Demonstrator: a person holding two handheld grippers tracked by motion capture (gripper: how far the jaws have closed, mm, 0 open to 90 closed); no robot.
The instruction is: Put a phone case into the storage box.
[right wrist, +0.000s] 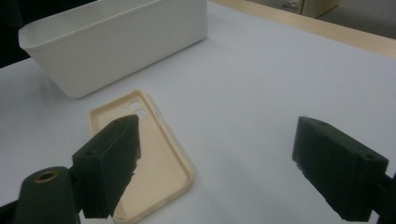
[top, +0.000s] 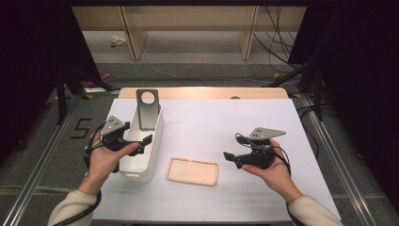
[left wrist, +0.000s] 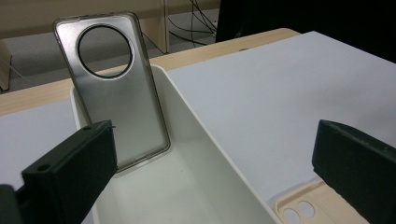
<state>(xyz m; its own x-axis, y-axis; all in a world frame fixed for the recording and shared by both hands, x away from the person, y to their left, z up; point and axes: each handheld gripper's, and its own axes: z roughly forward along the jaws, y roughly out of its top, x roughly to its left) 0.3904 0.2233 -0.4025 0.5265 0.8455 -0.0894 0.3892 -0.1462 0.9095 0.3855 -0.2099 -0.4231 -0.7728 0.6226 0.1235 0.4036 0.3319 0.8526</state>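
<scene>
The left tool (top: pixel 143 143) is spread wide and grips nothing; it hangs over the near end of the white bin (top: pixel 153 141), with 1 jaw above the bin's interior. The right tool (top: pixel 230 157) is also spread wide and empty, held just above the surface (top: pixel 226 122) to the right of the beige phone case (top: pixel 192 171), jaws directed toward it without contact.

The beige phone case lies flat, open side up, on the surface just beside the bin's near right corner. A grey phone case (top: pixel 147 108) with a round camera cutout stands tilted against the bin's far wall, its top edge rising above the rim.

The left gripper view shows the grey phone case (left wrist: pixel 119 93) resting on the bin floor, and 1 corner of the beige phone case (left wrist: pixel 303 207) outside the bin wall. The right gripper view shows the beige phone case (right wrist: pixel 156 158) partly behind 1 jaw, with its camera holes toward the bin (right wrist: pixel 116 44).
</scene>
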